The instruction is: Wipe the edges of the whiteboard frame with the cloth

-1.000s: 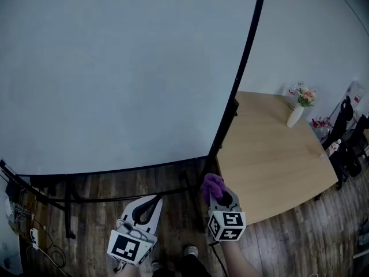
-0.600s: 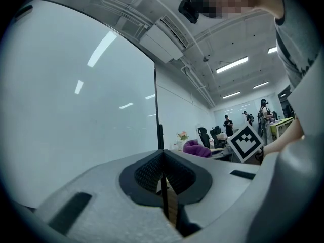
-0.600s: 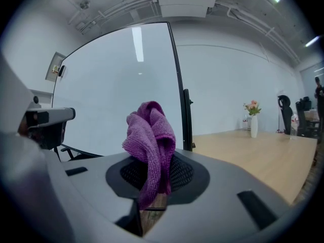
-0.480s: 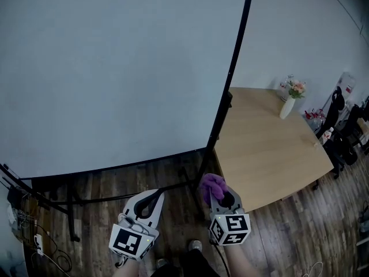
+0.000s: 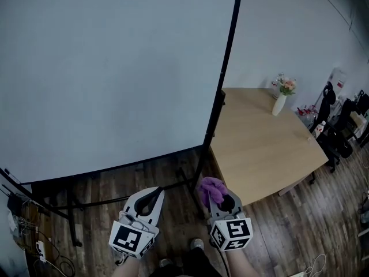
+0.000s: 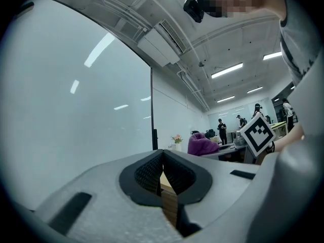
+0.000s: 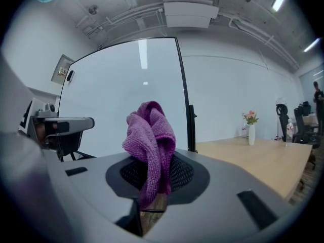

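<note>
- Between the jaws of the right gripper [image 7: 152,175]: purple cloth [image 7: 151,135], pinched by a lower fold, the rest bunched loose above the tips.
- Left gripper [image 6: 162,172] alongside, jaws closed on nothing.
- Both sit low over the floor, well short of the whiteboard frame [image 5: 226,62]; no wiping contact yet.
- Risk: shallow bite, so drag along the frame edge could pull the cloth out.
- Risk: the loose wad rolls aside and bare jaw scrapes the frame.
- Risk: wooden table [image 5: 265,149] just beside the right edge makes for a tight reach and a possible bump.
</note>
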Available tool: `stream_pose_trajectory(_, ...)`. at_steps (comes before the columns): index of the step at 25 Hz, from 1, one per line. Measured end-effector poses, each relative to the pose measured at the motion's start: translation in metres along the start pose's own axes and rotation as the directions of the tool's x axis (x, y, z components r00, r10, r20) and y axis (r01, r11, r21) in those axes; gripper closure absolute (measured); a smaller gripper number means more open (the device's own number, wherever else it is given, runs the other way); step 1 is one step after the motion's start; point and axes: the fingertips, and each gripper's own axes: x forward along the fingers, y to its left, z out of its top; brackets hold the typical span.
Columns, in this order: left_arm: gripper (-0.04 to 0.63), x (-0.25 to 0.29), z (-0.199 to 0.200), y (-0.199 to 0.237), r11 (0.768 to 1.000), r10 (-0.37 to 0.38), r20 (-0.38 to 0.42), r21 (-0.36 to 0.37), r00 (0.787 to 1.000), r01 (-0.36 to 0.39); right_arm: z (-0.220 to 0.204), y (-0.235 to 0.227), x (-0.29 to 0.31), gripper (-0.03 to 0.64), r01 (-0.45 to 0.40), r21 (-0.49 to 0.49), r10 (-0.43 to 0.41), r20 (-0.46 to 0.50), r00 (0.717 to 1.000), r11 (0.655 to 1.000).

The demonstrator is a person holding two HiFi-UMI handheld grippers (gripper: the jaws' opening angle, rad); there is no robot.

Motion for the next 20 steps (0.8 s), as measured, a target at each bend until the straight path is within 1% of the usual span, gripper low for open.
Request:
stream_pose_trajectory(7,0.578,-0.011,0.007,-0.008,0.999,-0.029,0.000,0.020,1.000,0.029,0.012,0.018,-0.021,0.535,-0.005,-0.025,0.006,0.036,0.999,1.000)
stream_pose_trajectory(15,0.578,-0.023,0.013,-0.018,0.998,-0.061,0.016,0.013,0.998,0.061,0.022,0.028,-0.042,0.535,-0.001,-0.016,0.002,0.085,0.996,1.000)
stream_pose_trajectory(20,0.578,-0.031,0.016,-0.022,0.998,-0.063,0.026,0.002,0.998,0.063,0.026,0.038,-0.058,0.534,-0.008,-0.022,0.010,0.109,0.994,1.000)
